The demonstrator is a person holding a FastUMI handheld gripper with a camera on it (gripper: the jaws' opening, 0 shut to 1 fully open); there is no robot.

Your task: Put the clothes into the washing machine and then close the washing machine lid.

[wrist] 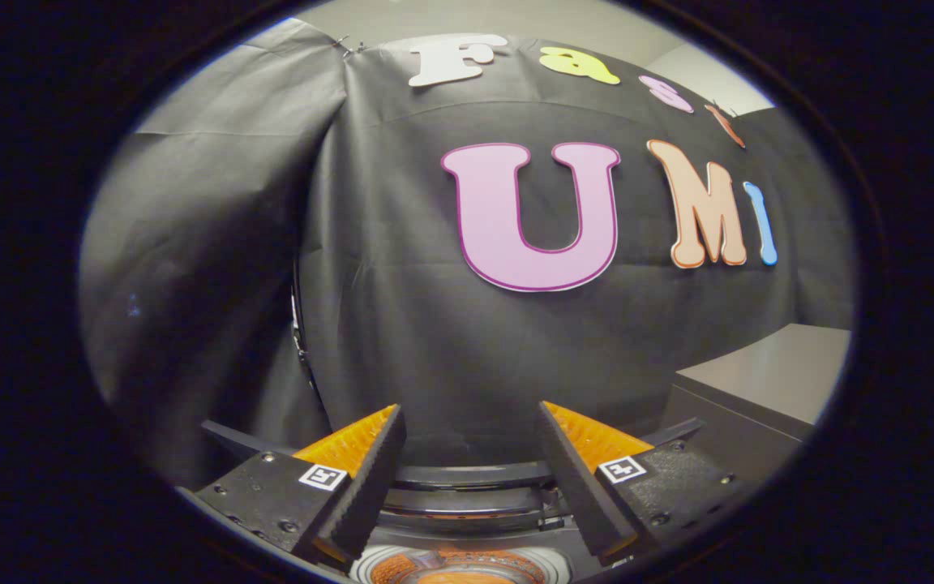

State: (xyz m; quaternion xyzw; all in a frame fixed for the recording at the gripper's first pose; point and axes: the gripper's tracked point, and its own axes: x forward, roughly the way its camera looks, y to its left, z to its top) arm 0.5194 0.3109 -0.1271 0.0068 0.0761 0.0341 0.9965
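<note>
I hold the gripper (471, 454) wide open with nothing between its fingers. Below them I see the washing machine (467, 560) drum opening, its dark lid (475, 474) raised at the rear edge, orange clothes (455, 577) inside.

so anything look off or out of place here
Nothing stands out. The tongs are open with nothing between them, above the washing machine's round opening; something orange lies inside. The raised lid's dark rim curves just beyond them. A grey cabinet stands alongside.
</note>
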